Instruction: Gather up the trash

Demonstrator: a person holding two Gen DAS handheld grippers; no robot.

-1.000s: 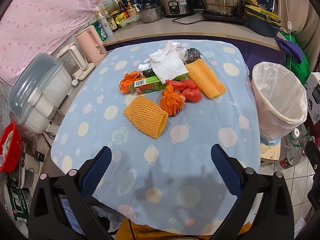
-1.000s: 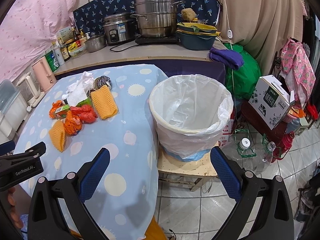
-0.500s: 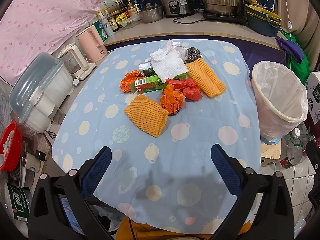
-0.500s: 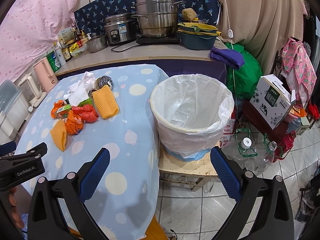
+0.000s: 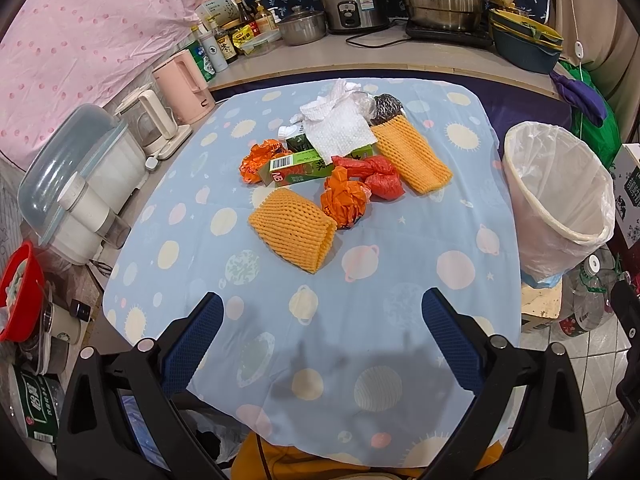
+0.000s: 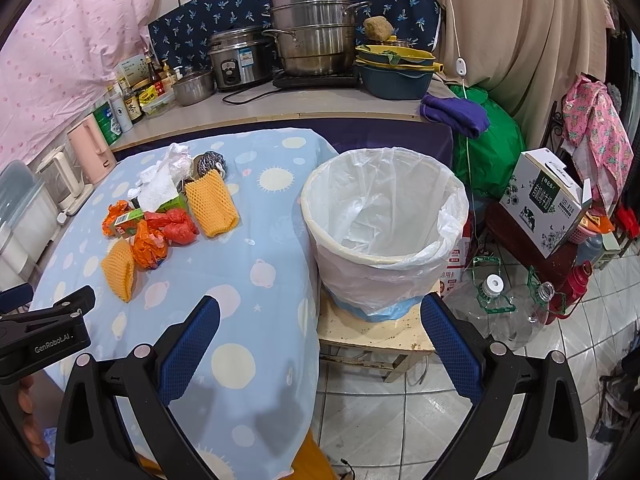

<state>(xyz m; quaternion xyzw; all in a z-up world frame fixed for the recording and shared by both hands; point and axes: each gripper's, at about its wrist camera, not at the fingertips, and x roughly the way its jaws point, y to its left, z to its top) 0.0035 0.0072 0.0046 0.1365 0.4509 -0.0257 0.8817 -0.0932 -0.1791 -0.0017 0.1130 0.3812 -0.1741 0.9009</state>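
A pile of trash lies mid-table on the blue cloth [image 5: 280, 320]: a near orange foam net [image 5: 292, 236], a far orange foam net [image 5: 412, 156], crumpled orange wrappers [image 5: 346, 200], a red bag [image 5: 376, 178], a green carton [image 5: 298, 168], white paper towel [image 5: 336, 128] and a steel scrubber [image 5: 386, 106]. The white-lined bin [image 6: 380, 232] stands on a stool right of the table. My left gripper [image 5: 320, 340] is open and empty, short of the pile. My right gripper [image 6: 320, 344] is open and empty, before the bin. The pile also shows in the right wrist view [image 6: 160, 216].
Kettles [image 5: 184, 84] and a lidded appliance [image 5: 80, 188] line the table's left side. Pots [image 6: 316, 40], bowls and bottles fill the counter behind. Empty plastic jugs [image 6: 504, 304] and a carton box [image 6: 548, 204] stand on the tiled floor at right.
Both views have shifted slightly; the left gripper has drawn back and up a little from the table. Nothing was grasped and the trash has not moved.
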